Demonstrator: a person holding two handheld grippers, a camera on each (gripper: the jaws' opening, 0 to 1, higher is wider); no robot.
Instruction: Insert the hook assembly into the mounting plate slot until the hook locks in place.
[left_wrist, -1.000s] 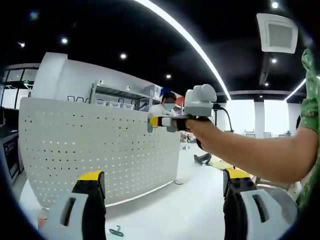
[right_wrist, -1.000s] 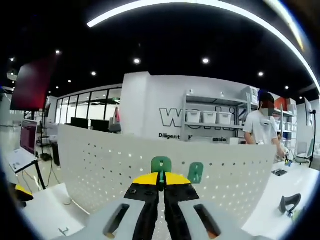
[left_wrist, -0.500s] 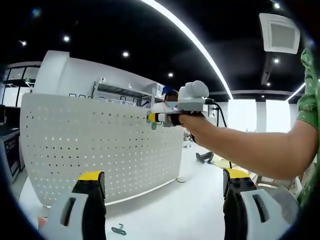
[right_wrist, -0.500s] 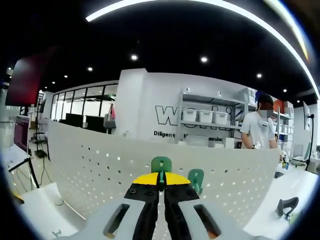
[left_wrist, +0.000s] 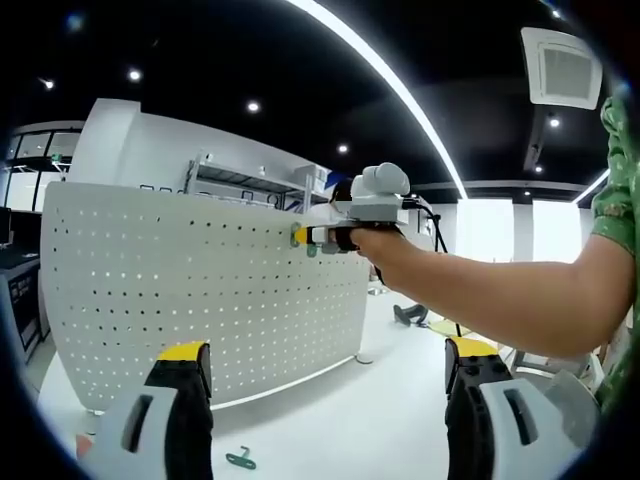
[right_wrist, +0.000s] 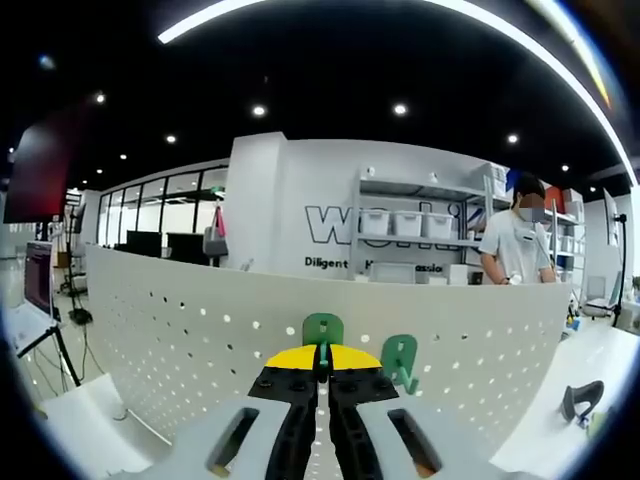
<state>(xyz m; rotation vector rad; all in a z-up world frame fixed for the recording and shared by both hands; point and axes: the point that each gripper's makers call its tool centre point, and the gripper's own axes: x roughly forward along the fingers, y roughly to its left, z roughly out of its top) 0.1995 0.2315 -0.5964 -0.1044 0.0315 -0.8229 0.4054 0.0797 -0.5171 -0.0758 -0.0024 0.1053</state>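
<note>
The white perforated mounting plate (left_wrist: 200, 300) stands upright on the table. A person's arm holds my right gripper (left_wrist: 303, 236) up against the plate's upper right part. In the right gripper view, that gripper (right_wrist: 322, 358) is shut on a green hook (right_wrist: 323, 328), whose top pokes out above the yellow jaw tips, close to the plate (right_wrist: 180, 330). A second green hook (right_wrist: 400, 358) hangs on the plate just to its right. I cannot tell whether the held hook sits in a hole. My left gripper (left_wrist: 325, 350) hangs open low in front of the plate, holding nothing.
A loose green hook (left_wrist: 240, 458) lies on the white table in front of the plate. A black tool (right_wrist: 580, 400) rests on the table at the right. A person (right_wrist: 520, 250) stands behind the plate by shelves with white bins.
My right gripper with the green hook has moved left and closer to the plate. The hook hanging on the plate now looks larger. The left gripper stays open.
</note>
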